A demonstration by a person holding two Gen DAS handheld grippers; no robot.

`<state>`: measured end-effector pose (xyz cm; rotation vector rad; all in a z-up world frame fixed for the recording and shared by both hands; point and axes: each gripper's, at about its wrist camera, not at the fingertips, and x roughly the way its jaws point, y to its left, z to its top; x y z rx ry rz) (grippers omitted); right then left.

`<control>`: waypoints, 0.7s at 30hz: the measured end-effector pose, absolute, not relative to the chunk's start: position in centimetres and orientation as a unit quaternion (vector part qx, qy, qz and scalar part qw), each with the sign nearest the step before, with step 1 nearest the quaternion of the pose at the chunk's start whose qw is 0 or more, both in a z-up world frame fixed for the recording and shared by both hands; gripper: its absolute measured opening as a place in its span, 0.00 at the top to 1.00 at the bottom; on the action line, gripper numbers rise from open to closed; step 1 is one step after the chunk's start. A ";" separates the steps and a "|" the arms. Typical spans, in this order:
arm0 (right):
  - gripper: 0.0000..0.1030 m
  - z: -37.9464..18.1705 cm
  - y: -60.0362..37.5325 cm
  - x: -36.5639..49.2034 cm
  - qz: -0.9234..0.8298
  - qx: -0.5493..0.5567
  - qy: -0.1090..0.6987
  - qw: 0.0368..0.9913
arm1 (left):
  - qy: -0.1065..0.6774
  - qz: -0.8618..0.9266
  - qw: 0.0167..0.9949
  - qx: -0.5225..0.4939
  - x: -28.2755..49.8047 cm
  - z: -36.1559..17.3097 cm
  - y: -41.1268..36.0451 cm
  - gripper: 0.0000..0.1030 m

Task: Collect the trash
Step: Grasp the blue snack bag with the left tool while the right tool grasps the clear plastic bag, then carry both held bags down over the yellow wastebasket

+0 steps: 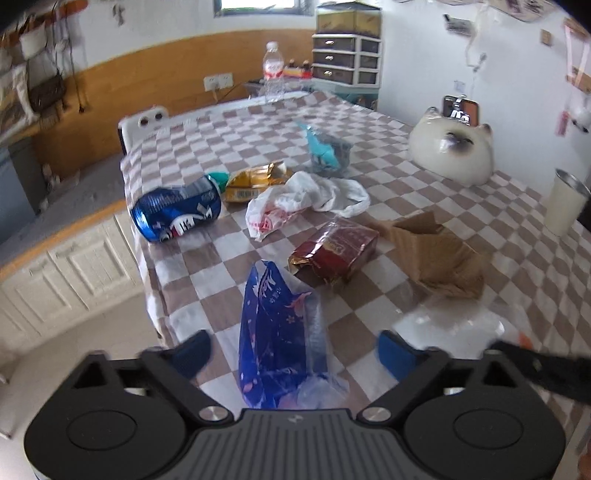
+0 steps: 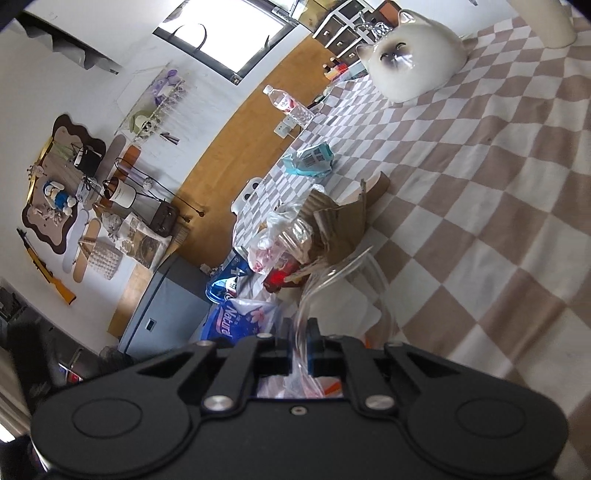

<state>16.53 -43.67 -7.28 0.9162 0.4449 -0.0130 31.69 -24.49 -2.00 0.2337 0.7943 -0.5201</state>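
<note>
Bright with daylight from a blown-out window [image 2: 225,35], slightly motion-blurred in the left view, bowed and dark-cornered at the edges.

A lived-in home room: a checked tablecloth [image 1: 229,140], a cat ornament [image 1: 452,149], plastic drawers [image 1: 345,59], a wall mirror [image 2: 55,184], bags [image 2: 162,219] on hooks, a window [image 2: 225,33].

Your left gripper [image 1: 291,354] sits at bottom centre, jaws wide apart around a blue wrapper [image 1: 275,332] without touching it. Mid-frame on the checkered bench [image 1: 461,206] lie a crushed blue can [image 1: 177,212], white plastic bag [image 1: 303,199] and red packet [image 1: 336,251].
</note>
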 end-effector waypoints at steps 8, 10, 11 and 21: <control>0.93 -6.8 -43.3 15.6 -0.017 0.394 0.224 0.891 | 0.413 -0.232 0.878 0.075 33.2 -3.8 -22.9 0.64; 0.93 -6.7 -43.1 15.4 -0.019 0.382 0.225 0.896 | 0.413 -0.232 0.879 0.062 33.1 -4.1 -22.3 0.85; 0.93 -6.7 -42.9 15.3 -0.019 0.378 0.225 0.898 | 0.410 -0.234 0.880 0.054 33.0 -4.2 -22.0 0.86; 0.94 -4.8 -40.8 13.9 -0.025 0.318 0.211 0.924 | 0.349 -0.242 0.905 0.031 28.4 -1.7 -19.2 0.93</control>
